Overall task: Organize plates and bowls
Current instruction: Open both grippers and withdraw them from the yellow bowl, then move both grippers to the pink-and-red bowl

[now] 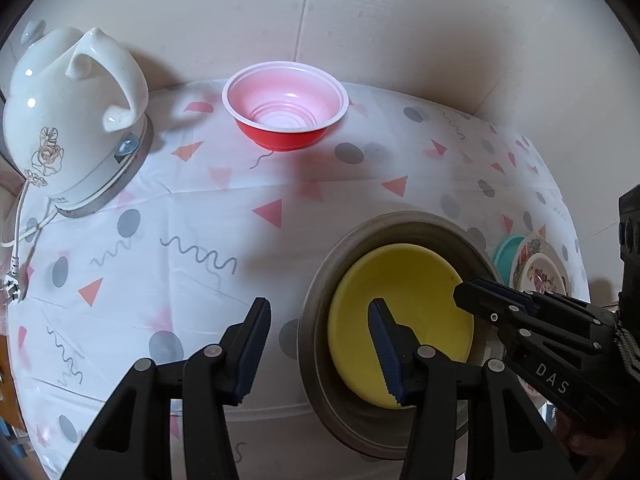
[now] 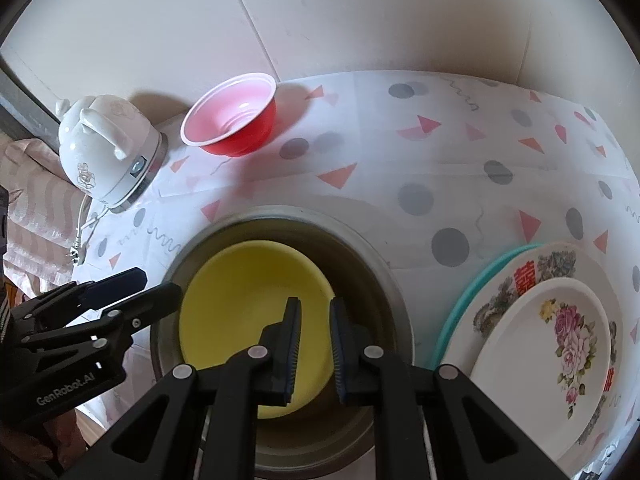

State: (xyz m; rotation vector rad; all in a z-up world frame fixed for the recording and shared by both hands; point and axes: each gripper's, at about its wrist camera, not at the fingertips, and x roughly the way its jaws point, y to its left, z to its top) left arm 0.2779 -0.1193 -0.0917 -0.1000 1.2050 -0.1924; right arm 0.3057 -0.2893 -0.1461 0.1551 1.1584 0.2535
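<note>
A yellow bowl (image 1: 404, 312) (image 2: 240, 304) sits tilted inside a larger metal bowl (image 1: 320, 280) (image 2: 372, 256) on the patterned tablecloth. My right gripper (image 2: 315, 302) (image 1: 460, 292) reaches in from the right and is shut on the yellow bowl's right rim. My left gripper (image 1: 320, 304) (image 2: 160, 282) is open and straddles the left rims of both bowls. One of its fingers is inside the yellow bowl, the other outside the metal bowl, and neither pad presses. A red bowl with a white rim (image 1: 286, 120) (image 2: 232, 120) stands alone at the back.
A white electric kettle (image 1: 72, 120) (image 2: 108, 148) with its cord stands at the back left. Flowered plates (image 2: 540, 340) (image 1: 536, 268) are stacked on a teal plate (image 2: 460, 300) right of the metal bowl. A cardboard wall (image 1: 360, 20) backs the table.
</note>
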